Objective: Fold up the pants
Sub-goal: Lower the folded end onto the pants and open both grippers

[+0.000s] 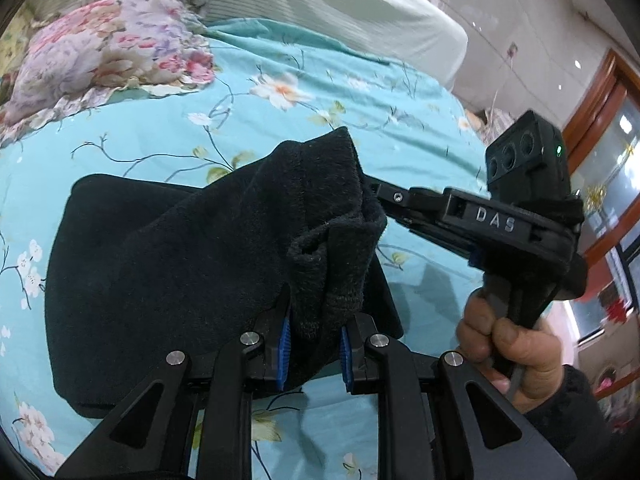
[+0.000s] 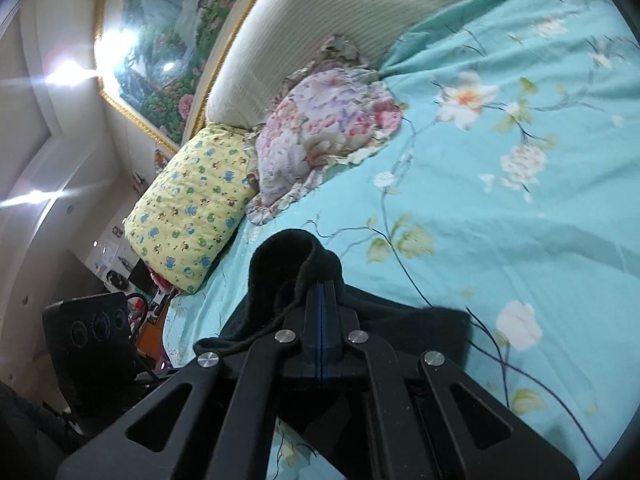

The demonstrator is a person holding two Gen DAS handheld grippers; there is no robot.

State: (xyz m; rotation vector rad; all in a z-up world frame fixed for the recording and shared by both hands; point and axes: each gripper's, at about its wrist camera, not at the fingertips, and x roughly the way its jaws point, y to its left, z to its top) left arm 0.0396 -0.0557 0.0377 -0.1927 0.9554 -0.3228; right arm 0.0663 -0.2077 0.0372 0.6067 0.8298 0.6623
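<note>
Mid-fold, judging by the lie of the cloth: black pants (image 1: 192, 248) gripped at one edge by both tools and held over the part already on the bed (image 1: 360, 92).

Left hand-held gripper (image 1: 314, 350): blue pads (image 1: 283, 354) pressing a thick bunched edge from both sides, clamped on the pants with cloth filling the gap between them. Right hand-held gripper (image 2: 321, 320): jaws fully together, pinching a rolled lip of the same pants (image 2: 288, 268), which curls up just ahead of the tips. In the left wrist view, that right hand-held gripper (image 1: 378, 196) reaching in from the right side and biting the cloth ahead of the left one's tips, with a hand (image 1: 504, 340) wrapped round its handle.

Next move, as a guess: bringing both held corners forward and down together, level with each other, so the upper layer lands square on the lower one, then letting go and smoothing.

Pants: thick, fleecy, matte black, soft and bulky at the gripped hem. Lower layer flat on the turquoise flowered sheet, spreading ahead and to the left of the left hand-held gripper; upper layer humped and slack between the two grips. Further shape hidden by the folds.
</note>
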